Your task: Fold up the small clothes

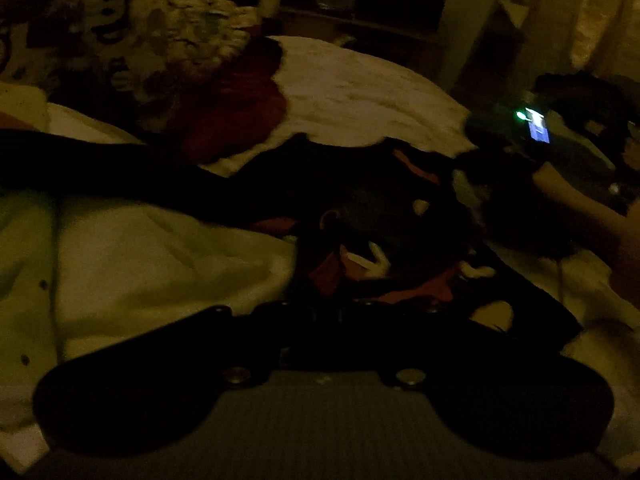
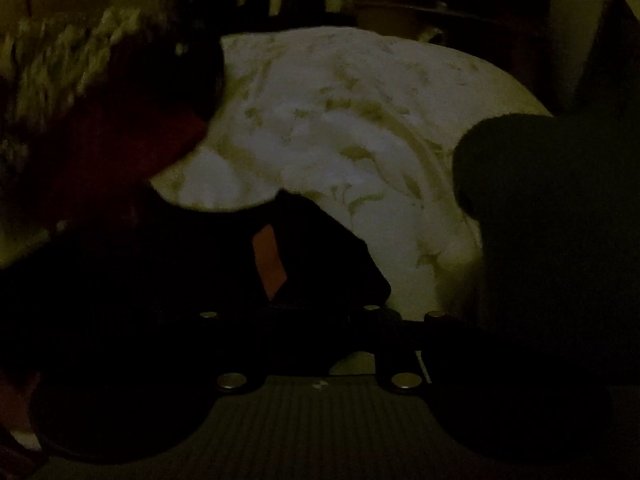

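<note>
The room is lying in near darkness, and a dark small garment point(image 1: 384, 216) with pale and orange-red patches is spreading over the pale bedcover point(image 1: 160, 256), running from the centre of the left wrist view down towards six o'clock. The left gripper point(image 1: 336, 312) is sitting at six o'clock in its own view with its jaws drawn almost fully together; the near edge of the garment is lying right at the fingers, but in this gloom I cannot tell whether cloth is caught between them. At three o'clock in that view the other handheld gripper body point(image 1: 532, 132) is showing with a small green light and a lit screen, its front end down against the far side of the garment. In the right wrist view the right gripper point(image 2: 320, 320) is standing partly parted at six o'clock, the dark garment point(image 2: 304, 248) with an orange strip lying just ahead of it; whether the pads are pressing the cloth is too dark to tell. A heap of patterned clothes point(image 1: 132, 40) is piling up at eleven o'clock, with a dark red piece point(image 1: 240, 112) beside it on the bed.
</note>
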`<state>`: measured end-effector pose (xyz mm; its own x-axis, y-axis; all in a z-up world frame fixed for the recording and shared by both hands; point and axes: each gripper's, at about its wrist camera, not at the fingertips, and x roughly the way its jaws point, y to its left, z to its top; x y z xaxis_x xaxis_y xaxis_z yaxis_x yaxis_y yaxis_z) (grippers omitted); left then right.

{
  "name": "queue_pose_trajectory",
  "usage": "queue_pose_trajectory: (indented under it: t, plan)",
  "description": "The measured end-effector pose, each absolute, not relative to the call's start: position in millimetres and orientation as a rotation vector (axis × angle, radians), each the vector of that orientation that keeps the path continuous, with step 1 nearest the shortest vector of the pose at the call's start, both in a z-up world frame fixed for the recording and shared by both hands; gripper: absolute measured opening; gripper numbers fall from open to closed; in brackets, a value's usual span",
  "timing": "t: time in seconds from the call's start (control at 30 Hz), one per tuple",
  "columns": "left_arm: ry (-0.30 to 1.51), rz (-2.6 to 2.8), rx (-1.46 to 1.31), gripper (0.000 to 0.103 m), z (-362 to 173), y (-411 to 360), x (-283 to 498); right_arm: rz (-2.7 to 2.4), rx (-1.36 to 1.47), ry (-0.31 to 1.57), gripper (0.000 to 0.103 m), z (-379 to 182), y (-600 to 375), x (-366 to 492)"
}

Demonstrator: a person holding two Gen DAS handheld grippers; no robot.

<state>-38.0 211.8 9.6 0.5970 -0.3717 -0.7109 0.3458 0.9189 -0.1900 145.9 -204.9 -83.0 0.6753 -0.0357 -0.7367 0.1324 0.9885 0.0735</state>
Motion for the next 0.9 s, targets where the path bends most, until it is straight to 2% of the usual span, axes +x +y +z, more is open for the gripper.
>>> queue_pose_trajectory:
  t: [0.03,0.1,0.13,0.2,0.47,0.57,0.6,0.67,0.7,0.73,0.8,0.9]
  plan:
    - [0.843,-0.443,-0.047,0.010,8.5,211.9,-39.2,-0.093,0.156,0.813,0.029,-80.5,-207.2,141.8]
    - [0.852,-0.433,-0.051,0.010,5.4,213.2,-37.7,-0.040,0.249,0.759,0.041,-71.5,-212.2,128.2]
    - [0.852,-0.428,-0.048,0.010,4.1,214.3,-36.8,0.015,0.283,0.749,0.052,-66.7,-211.7,121.8]
    - [0.879,-0.453,-0.064,0.010,0.1,214.1,-35.6,0.104,0.290,0.760,0.064,-60.4,-204.8,110.9]
    - [1.011,-0.633,0.084,0.010,-10.7,192.1,-94.9,0.331,0.360,0.866,0.065,-62.3,-185.2,65.8]
    - [1.070,-0.623,0.124,0.010,-20.1,189.1,-108.6,0.437,0.329,0.910,0.074,-61.8,-161.5,51.6]
    - [1.069,-0.605,0.120,0.013,-18.3,190.4,-109.3,0.461,0.298,0.938,0.076,-64.1,-153.0,49.9]
    - [1.037,-0.561,0.074,0.040,-8.7,195.5,-103.3,0.450,0.252,0.971,0.079,-69.6,-140.1,46.4]
    - [0.995,-0.541,0.040,0.069,-0.9,199.1,-98.5,0.459,0.236,0.978,0.079,-71.3,-135.0,45.2]
    - [0.942,-0.522,0.005,0.088,6.9,201.1,-93.9,0.476,0.225,0.973,0.079,-71.9,-131.4,44.6]
    - [0.881,-0.482,-0.019,0.091,15.8,197.2,-82.7,0.484,0.217,0.952,0.079,-72.6,-125.7,44.9]
    - [0.893,-0.458,0.050,0.091,9.9,177.4,-68.5,0.465,0.217,0.939,0.080,-77.4,-123.3,47.8]
